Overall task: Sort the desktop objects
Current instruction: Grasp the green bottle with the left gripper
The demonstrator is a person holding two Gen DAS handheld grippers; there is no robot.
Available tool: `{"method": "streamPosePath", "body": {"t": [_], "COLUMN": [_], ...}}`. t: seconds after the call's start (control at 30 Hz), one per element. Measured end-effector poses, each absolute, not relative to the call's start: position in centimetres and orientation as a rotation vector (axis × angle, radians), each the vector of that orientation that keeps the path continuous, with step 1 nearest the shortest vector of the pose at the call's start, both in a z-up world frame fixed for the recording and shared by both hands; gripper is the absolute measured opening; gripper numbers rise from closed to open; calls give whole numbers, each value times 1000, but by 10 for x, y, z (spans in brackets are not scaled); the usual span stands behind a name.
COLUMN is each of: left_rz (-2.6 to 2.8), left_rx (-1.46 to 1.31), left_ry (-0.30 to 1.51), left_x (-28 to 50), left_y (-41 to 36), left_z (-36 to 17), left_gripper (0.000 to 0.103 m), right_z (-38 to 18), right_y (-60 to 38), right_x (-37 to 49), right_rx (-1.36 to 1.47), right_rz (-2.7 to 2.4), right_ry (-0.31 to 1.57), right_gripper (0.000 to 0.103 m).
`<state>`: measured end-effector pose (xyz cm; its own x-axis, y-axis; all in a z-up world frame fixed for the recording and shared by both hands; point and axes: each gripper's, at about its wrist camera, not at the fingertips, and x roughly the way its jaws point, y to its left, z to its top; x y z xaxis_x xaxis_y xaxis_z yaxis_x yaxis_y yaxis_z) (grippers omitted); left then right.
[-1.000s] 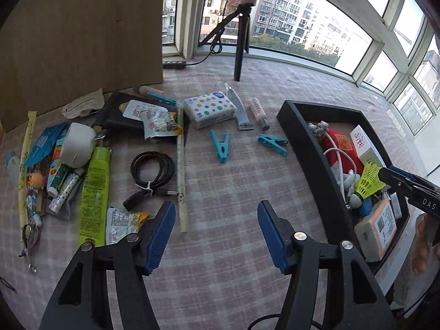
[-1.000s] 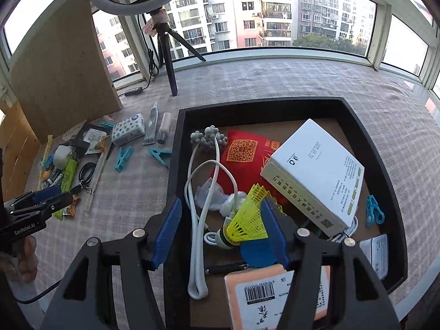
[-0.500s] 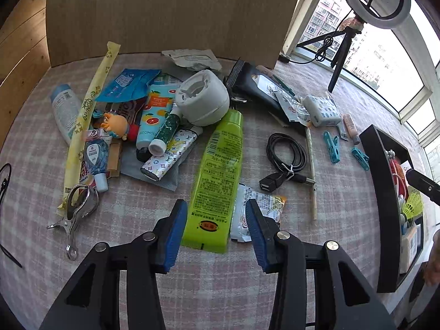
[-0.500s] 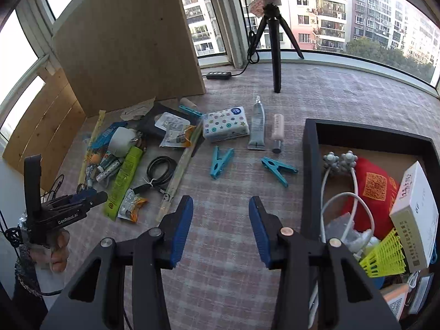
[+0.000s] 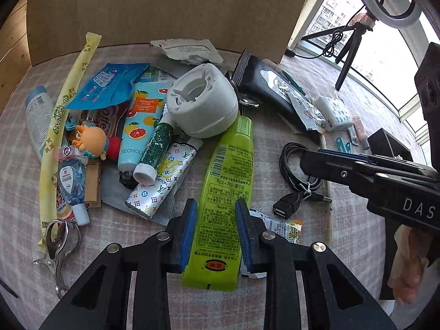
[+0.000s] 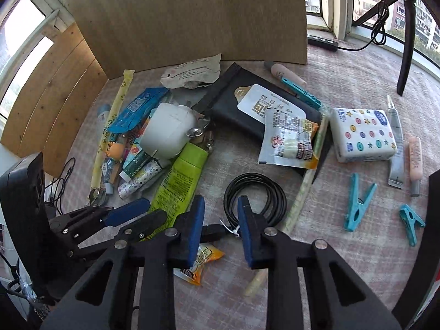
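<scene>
A green tube [image 5: 228, 181] lies on the checked cloth with its crimped end toward me. My left gripper [image 5: 216, 232] straddles that lower end, one blue pad at each edge; its jaws are closing and I see no firm press. From the right wrist view, the left gripper [image 6: 137, 216] sits low over the green tube [image 6: 178, 181]. My right gripper [image 6: 221, 227] hovers above the plug end of a coiled black cable [image 6: 255, 195]. Its jaws are closing with the plug and its white tie between them, untouched. Its tip [image 5: 306, 161] shows over the cable [image 5: 291, 162].
A pile of tubes, sachets and a white round holder [image 5: 202, 104] lies left of the green tube. A snack packet [image 6: 203, 258] lies under my right fingers. A dotted tissue pack [image 6: 363, 134] and blue clothespins [image 6: 357, 203] lie right. A black tray [image 5: 390, 143] stands far right.
Both grippers swung away from the black tray to the pile on the left and sank. Both pairs of jaws narrowed; the left came over the green tube, the right over the cable.
</scene>
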<state>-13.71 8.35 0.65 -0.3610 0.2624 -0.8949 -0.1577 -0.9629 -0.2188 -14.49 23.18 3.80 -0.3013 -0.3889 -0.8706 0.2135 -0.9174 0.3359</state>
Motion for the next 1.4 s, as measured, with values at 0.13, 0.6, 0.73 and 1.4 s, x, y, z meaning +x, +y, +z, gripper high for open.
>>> {"method": "streamPosePath", "body": {"t": [0.13,0.6,0.73,1.4], "left_rz": [2379,2316,2319,2335], "left_rx": [-1594,-1568,-1555,-1490], "left_ry": [-137,-94,-145,-138], "left_x": [-145,-151,-149,-132], "left_y": [85,86,81,90], "left_z": [4,3,5,17], "left_gripper": [27,30,20,7], "right_z": [25,-2,-4,3], "right_y": [219,205,201,193], "right_x": [-157,-172,-169,-164], "right_rx": [1608,1660,1641,1645], "right_rz": [-2212,-2025,-2010,-2032], "right_ry": [-239,-419,-456,-456], "right_gripper": [23,22,24,38]}}
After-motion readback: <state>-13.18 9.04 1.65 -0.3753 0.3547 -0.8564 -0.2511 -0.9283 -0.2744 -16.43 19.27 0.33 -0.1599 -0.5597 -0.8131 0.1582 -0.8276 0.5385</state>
